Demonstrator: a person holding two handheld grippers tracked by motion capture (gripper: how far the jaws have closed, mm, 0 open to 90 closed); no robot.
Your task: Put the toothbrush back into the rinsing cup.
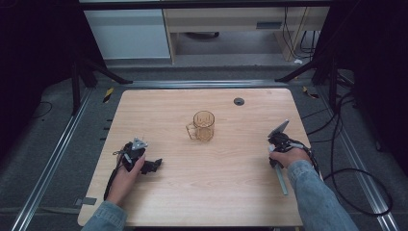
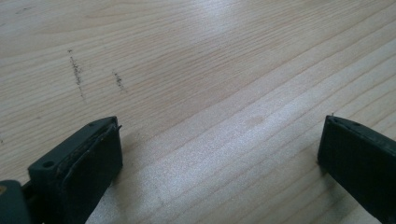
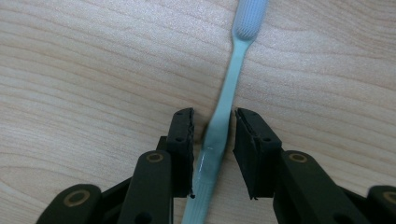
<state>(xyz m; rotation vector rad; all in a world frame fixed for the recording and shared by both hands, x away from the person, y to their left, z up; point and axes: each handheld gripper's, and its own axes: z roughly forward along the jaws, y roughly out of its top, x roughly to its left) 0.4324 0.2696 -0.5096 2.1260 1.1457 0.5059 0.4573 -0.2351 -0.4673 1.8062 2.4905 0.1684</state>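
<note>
A toothbrush lying flat on the desk is straddled by the right claw point(image 3: 214, 140), its jaws narrowed around the handle.

In the right gripper view, the pale blue-green toothbrush point(image 3: 229, 88) is seen running between the two black jaws, its ribbed head pointing away; a thin gap seems to remain on each side, so a firm grip cannot be confirmed. The toothbrush is judged light, stiff and smooth, likely to slip or pivot, so it is best taken at the thicker handle. In the high view, the right claw point(image 1: 275, 153) is held low near the desk's right edge, the wrist angled down. The left claw point(image 2: 219, 149) is spread wide over bare desk point(image 2: 196, 60). An amber mug point(image 1: 203, 126) stands at the centre.
</note>
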